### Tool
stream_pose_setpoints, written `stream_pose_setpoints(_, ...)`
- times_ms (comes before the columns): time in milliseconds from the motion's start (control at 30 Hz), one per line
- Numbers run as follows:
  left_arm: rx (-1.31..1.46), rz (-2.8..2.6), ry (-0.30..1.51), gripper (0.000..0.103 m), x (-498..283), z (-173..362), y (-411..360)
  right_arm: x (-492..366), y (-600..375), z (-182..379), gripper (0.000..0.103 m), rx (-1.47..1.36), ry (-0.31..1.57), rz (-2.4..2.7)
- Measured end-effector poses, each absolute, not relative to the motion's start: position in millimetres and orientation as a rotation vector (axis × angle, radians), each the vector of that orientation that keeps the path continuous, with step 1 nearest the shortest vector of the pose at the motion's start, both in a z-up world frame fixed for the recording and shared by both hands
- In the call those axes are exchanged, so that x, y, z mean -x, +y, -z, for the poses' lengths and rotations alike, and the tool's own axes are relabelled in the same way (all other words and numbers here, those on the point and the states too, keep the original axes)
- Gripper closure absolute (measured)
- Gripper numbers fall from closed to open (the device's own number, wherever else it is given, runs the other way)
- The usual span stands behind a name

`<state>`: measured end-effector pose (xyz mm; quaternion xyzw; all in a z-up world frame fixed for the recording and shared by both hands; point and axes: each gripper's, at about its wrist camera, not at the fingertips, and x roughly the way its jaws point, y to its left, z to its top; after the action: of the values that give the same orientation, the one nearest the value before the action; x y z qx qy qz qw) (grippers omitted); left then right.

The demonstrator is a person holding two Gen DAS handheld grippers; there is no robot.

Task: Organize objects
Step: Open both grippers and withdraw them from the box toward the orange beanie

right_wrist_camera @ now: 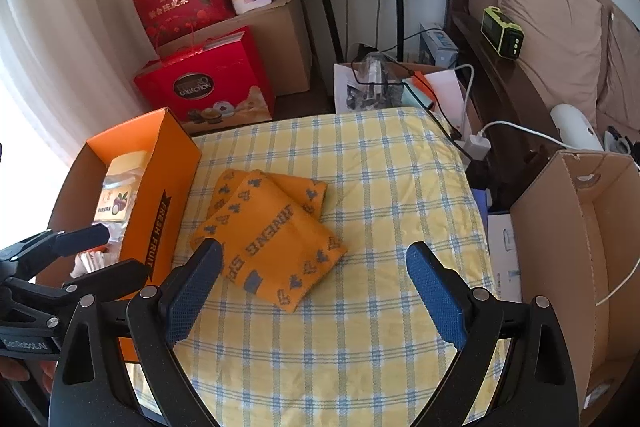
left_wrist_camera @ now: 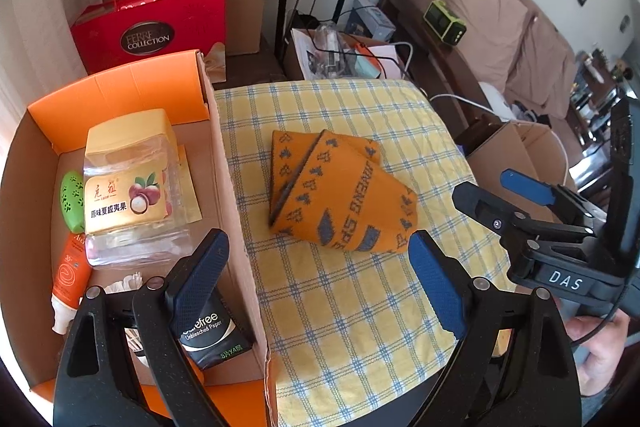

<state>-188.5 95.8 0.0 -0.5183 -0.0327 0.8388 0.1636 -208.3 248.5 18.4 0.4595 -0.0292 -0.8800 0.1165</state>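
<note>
While folded scarf lies on cloth — both tools agape.

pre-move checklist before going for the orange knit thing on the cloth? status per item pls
1. Left gripper open, nothing between its fingers: ok.
2. Right gripper open, nothing between its fingers: ok.
3. Orange knit piece lies folded on the checked cloth, uncovered, nothing on top: ok.
4. Grippers apart from each other, neither touching the knit piece: ok.
5. Orange box has free floor space for the knit piece: not ok; the snack jar, green case, sunscreen tube and tissue pack crowd it.
6. Whether the knit piece is one item or a pair: cannot tell.
</note>
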Motion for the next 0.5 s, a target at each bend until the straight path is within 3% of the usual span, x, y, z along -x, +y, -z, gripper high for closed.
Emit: stream_pose_setpoints(500, 1.488, -2.398, -0.074, 0.013, 204, 8, 109, 228, 261, 9, 0.008, -1.386, -0.131, 2.519)
